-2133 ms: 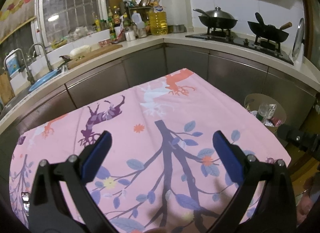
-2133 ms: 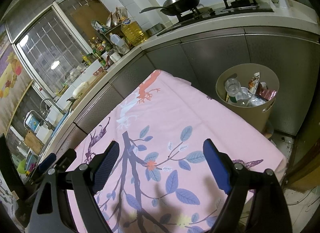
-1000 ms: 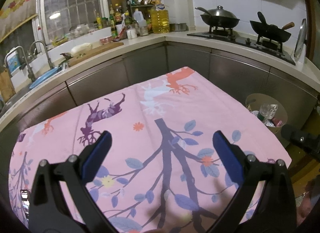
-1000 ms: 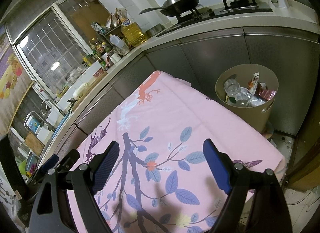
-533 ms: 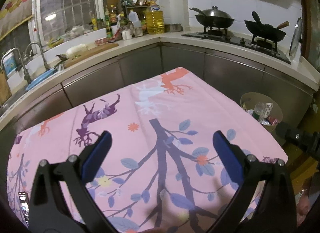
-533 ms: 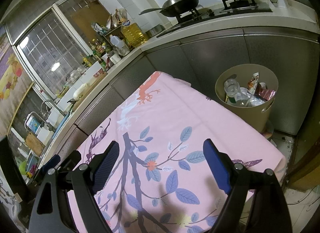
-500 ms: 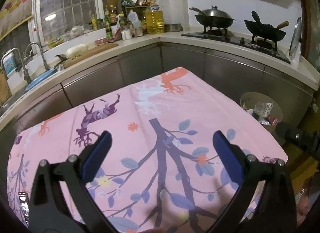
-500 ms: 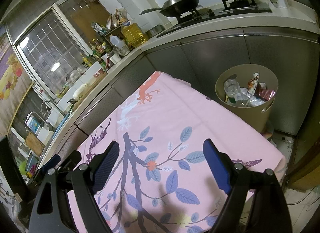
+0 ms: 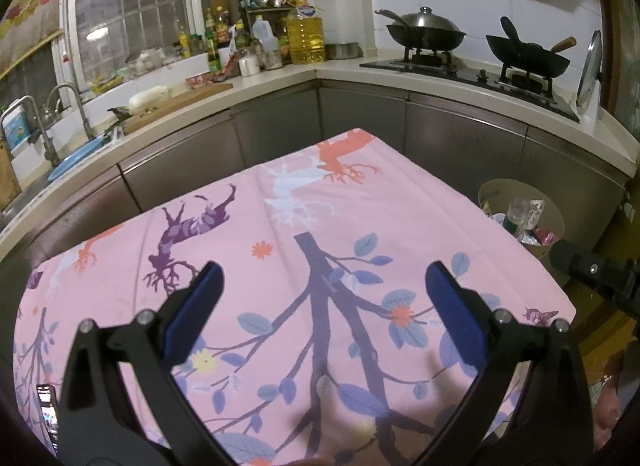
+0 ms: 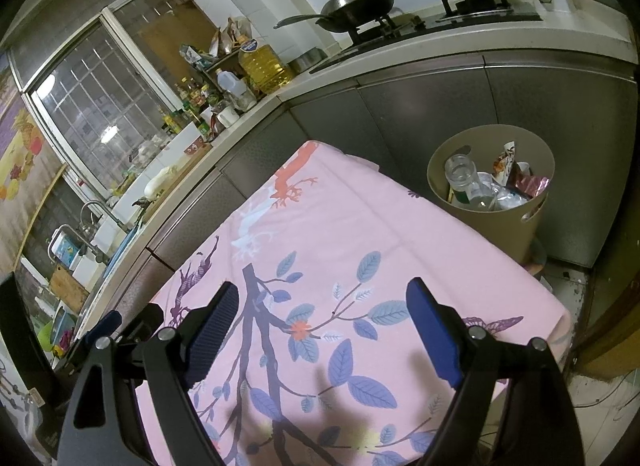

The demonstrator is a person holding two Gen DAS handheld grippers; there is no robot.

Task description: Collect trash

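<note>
Both grippers' jaws gape, bin [image 10: 532,221] well beyond.

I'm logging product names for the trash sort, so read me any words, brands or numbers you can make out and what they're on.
None can be read.
Large yellow oil jug: blue label, print too blurred.
Small dark condiment bottles by the window: labels too small.
Crumpled wrappers in the round beige trash bin: printed colours, no legible letters.
Pink leaf-patterned tablecloth: pictures only.

Left gripper [image 9: 322,290] jaws spread, right gripper [image 10: 322,310] likewise, both empty
</note>
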